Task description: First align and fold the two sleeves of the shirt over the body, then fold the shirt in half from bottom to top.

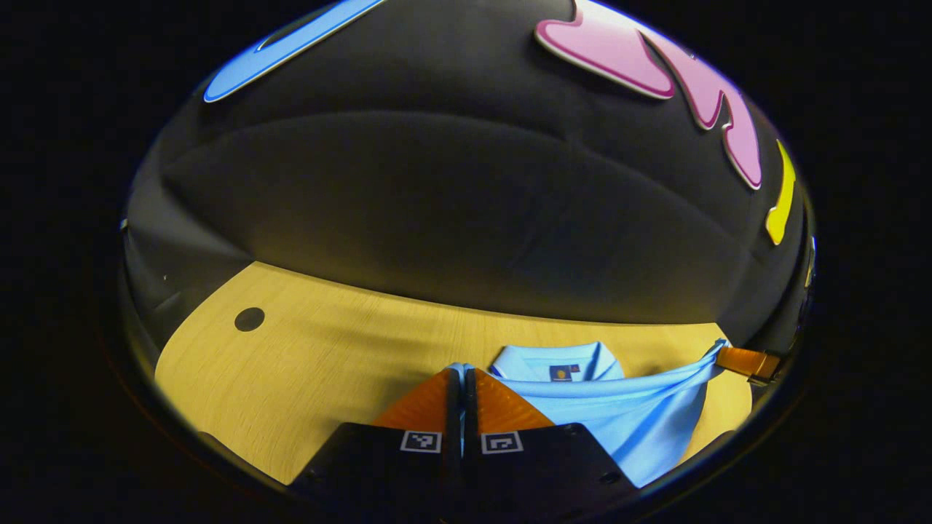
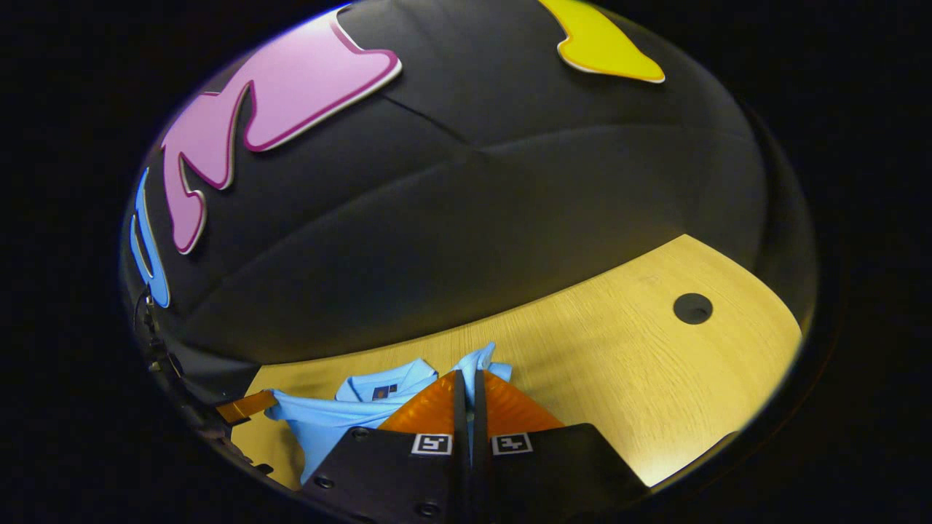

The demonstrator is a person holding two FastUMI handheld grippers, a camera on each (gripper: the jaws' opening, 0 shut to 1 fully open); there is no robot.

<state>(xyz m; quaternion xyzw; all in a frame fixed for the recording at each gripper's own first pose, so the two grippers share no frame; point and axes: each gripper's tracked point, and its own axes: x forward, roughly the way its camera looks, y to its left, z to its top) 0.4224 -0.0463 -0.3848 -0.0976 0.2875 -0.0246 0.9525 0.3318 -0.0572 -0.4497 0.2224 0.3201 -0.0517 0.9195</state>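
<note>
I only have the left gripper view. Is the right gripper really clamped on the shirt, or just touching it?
Observer: Clamped. In the right gripper view the right gripper has both fingers closed on the shirt, with a tuft of cloth poking past the tips.
Operator: What's on the table beyond it?
Observer: The table has a round hole, ahead and to the right of that gripper in its own view.
</note>
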